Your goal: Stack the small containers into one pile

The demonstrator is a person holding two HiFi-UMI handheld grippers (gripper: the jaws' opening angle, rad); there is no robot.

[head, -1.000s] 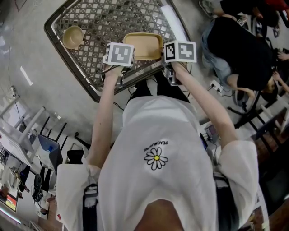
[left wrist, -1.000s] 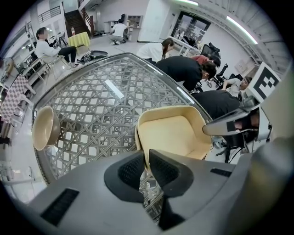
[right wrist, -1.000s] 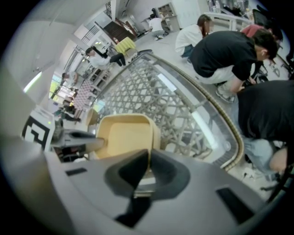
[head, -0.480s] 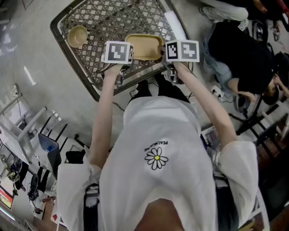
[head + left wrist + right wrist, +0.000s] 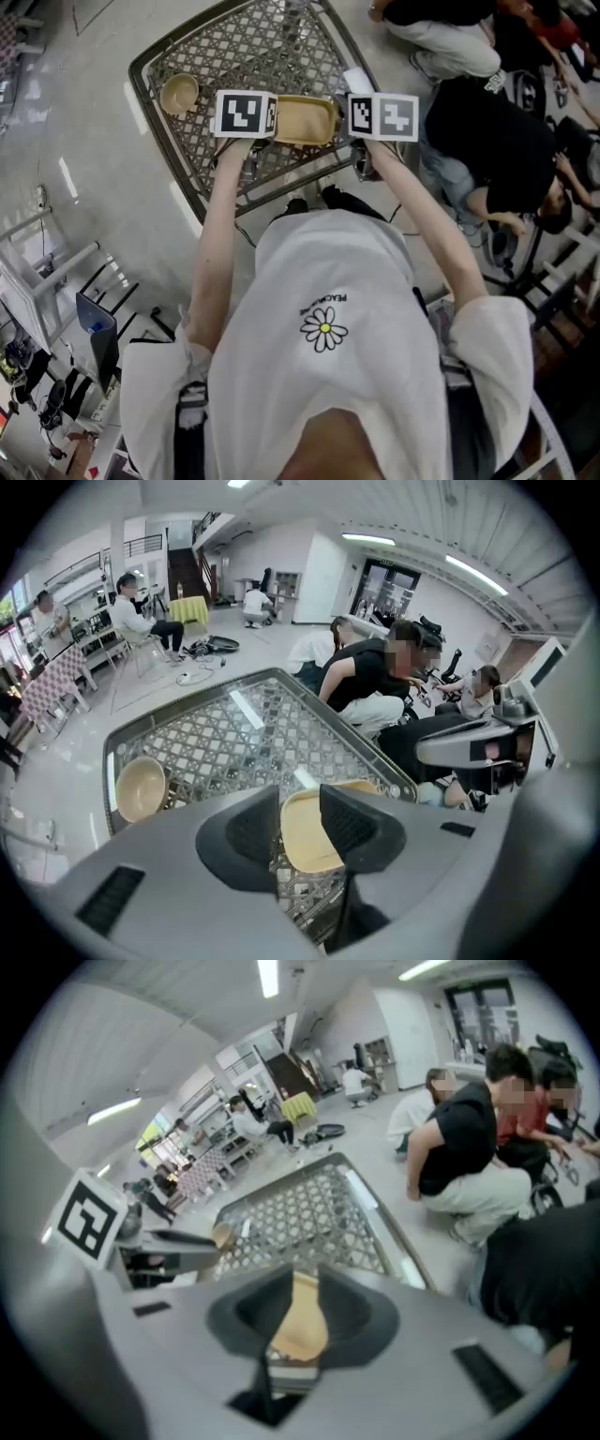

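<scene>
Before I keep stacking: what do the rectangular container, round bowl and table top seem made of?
Rectangular container: likely plastic or melamine, matte beige; even colour, soft rounded rim.
Round bowl: same matte beige, probably the same material.
Table top: dark lattice, seemingly metal, maybe under glass; bright light strips reflect off it.

The tray and bowl look matt plastic (smooth), the lattice table glossy metal.

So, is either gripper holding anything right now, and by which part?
Nothing is held. The jaws of the left gripper and right gripper have just been opening; the tan container lies free on the mesh table beyond them.
</scene>
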